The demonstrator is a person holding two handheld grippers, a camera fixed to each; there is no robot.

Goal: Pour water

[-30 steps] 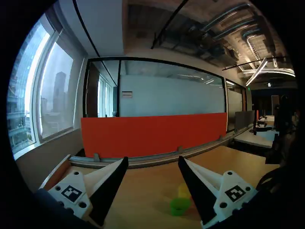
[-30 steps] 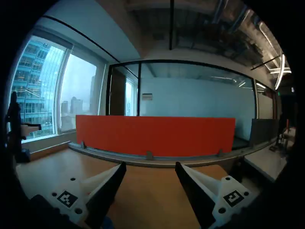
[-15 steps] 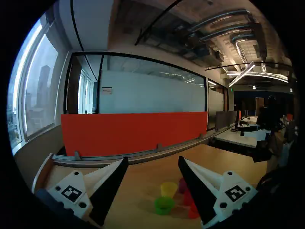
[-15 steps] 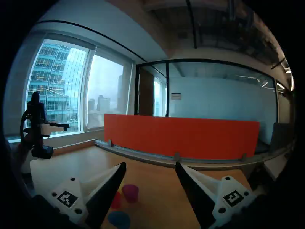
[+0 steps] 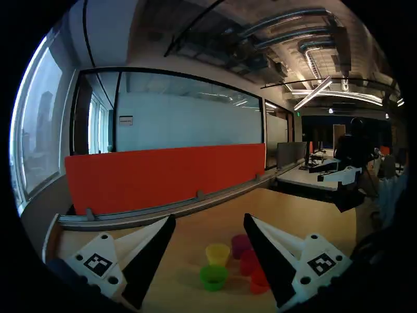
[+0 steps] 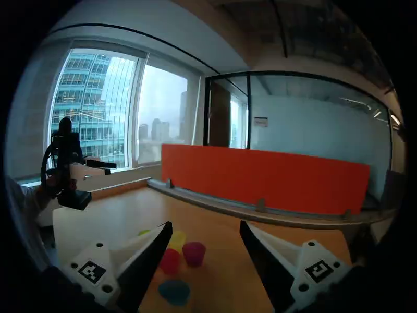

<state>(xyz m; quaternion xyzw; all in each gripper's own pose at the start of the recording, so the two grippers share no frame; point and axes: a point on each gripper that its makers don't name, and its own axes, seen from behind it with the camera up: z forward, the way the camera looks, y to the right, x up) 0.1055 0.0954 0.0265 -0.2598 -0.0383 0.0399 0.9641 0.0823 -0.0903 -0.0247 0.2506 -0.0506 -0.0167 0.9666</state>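
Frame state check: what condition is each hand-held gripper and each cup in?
Left hand-held gripper: open, holding nothing.
Right hand-held gripper: open, holding nothing.
Green cup: upright on the desk.
Yellow cup: upright.
Purple cup: upright.
Red cup: upright.
Blue cup: upright.

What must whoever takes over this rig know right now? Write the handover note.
Left hand-held gripper: open, empty, pointed at the cups.
Right hand-held gripper: open, empty, pointed at the same cluster.
Things: yellow cup, green cup, magenta cup, red cup and blue cup stand upright, close together on the wooden desk.
Done: nothing gripped, nothing poured.
Left: grip a cup and pour. Cannot tell which cup holds water, so check first.
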